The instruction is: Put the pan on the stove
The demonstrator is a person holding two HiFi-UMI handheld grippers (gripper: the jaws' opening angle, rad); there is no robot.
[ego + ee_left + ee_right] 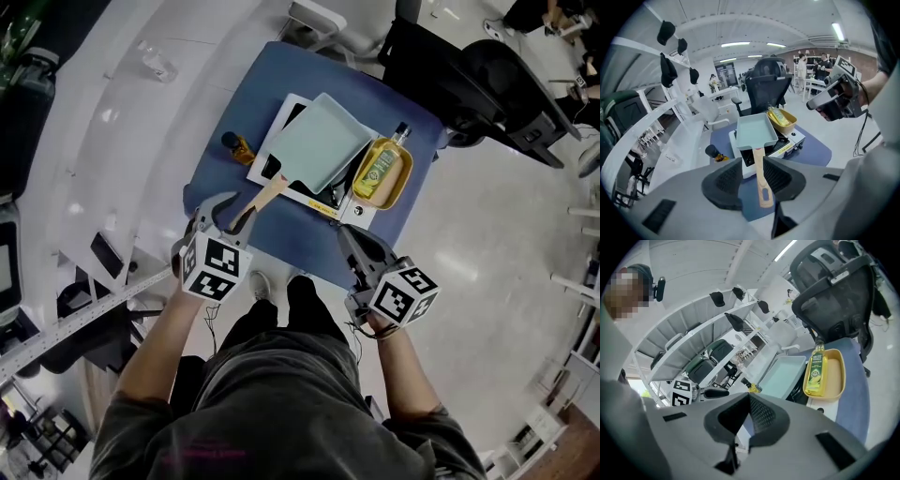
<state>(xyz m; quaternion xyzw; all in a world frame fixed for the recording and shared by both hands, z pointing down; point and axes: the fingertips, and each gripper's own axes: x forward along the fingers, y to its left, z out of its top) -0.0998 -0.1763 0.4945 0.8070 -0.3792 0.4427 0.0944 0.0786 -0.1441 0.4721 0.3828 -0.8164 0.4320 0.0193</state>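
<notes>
Placement step is judged complete: the pale green square metal pan (319,145) sits on the white tabletop stove (260,167), with its wooden handle (265,195) pointing to 7 o'clock. The left gripper (230,211) is released, its jaws flanking the handle without pressing on it. The right gripper (352,239) is clenched and empty. The next move calls for the left gripper to draw clear without nudging the handle.

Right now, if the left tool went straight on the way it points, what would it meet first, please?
Most likely the wooden handle of the pan, which lies in line with the gap of the open left tool. Depth is unclear, so the handle may sit a little beyond it.
</notes>
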